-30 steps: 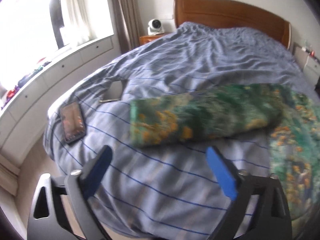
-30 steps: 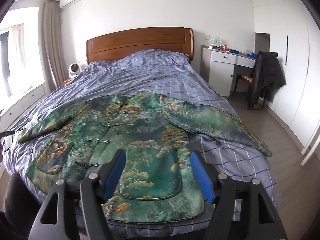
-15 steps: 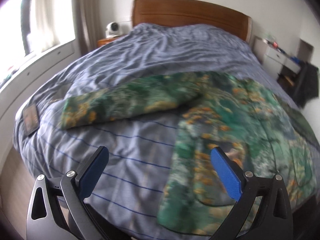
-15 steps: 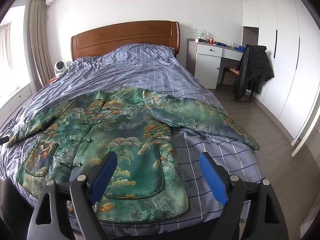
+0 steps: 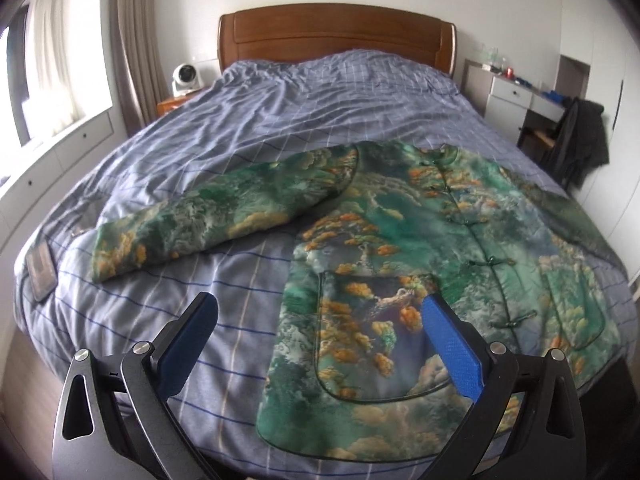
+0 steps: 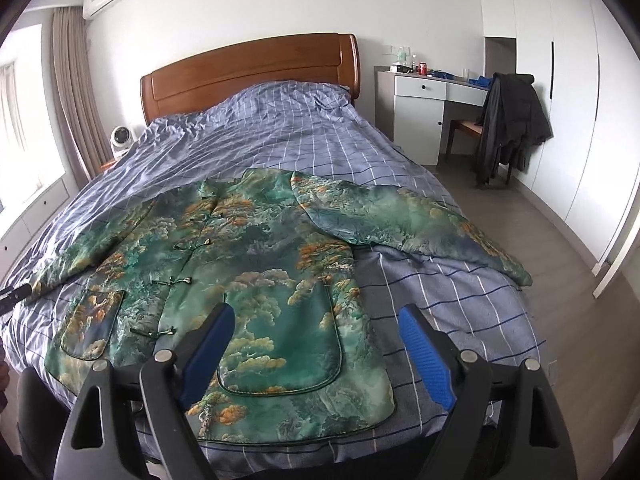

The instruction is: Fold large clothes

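A green and orange patterned jacket (image 5: 420, 232) lies flat, front up and buttoned, on the blue checked bed (image 5: 280, 128), sleeves spread to both sides. It also shows in the right wrist view (image 6: 256, 264). My left gripper (image 5: 320, 344) is open and empty, held above the jacket's lower left hem and pocket. My right gripper (image 6: 316, 352) is open and empty, above the jacket's lower right pocket. The left sleeve (image 5: 208, 220) reaches toward the bed's left edge. The right sleeve (image 6: 412, 220) reaches toward the right edge.
A phone (image 5: 40, 272) lies on the bed's left edge. A wooden headboard (image 6: 248, 76) stands at the back. A white desk (image 6: 424, 116) and a chair with a dark coat (image 6: 508, 120) stand to the right. A small fan (image 5: 184, 78) sits on the nightstand.
My left gripper swung right from the left sleeve to over the jacket's lower left hem. My right gripper drifted slightly right and back. Both stayed open.
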The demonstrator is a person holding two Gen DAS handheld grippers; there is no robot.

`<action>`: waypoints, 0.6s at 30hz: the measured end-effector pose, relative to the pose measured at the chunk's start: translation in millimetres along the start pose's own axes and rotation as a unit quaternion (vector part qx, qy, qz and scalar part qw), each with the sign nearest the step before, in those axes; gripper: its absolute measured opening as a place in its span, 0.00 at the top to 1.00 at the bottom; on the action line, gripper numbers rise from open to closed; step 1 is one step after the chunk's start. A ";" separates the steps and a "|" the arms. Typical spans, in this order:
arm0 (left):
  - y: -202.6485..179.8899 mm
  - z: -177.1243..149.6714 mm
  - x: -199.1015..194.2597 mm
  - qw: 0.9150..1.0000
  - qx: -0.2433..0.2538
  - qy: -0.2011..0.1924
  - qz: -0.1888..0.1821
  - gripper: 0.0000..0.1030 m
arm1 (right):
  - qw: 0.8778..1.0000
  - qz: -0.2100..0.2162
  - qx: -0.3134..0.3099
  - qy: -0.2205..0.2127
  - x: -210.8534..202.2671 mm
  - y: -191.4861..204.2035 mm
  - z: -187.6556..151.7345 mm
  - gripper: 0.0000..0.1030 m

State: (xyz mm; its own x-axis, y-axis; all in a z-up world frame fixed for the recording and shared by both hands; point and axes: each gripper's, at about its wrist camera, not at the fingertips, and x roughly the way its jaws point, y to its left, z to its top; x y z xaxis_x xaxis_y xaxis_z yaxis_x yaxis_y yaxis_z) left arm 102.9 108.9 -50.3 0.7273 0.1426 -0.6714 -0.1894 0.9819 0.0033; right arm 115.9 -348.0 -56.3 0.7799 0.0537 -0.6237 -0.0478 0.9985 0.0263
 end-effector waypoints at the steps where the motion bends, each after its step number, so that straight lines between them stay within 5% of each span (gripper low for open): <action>1: -0.8 -0.6 -0.4 1.000 0.002 -0.001 0.002 0.01 | 1.000 -0.004 0.001 0.000 -0.4 -1.8 -0.2 0.17; 18: -9.2 -7.0 -0.5 1.000 0.009 0.005 0.007 0.01 | 1.000 -0.023 0.007 0.008 4.4 -10.7 -5.6 0.17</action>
State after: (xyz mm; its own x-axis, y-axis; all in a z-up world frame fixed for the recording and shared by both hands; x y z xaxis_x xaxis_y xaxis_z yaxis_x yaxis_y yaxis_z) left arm 99.7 98.8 -55.2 0.7185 0.1544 -0.6782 -0.1872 0.9820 0.0251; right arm 116.3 -358.5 -63.7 0.7704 0.0082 -0.6375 -0.0036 1.0000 0.0085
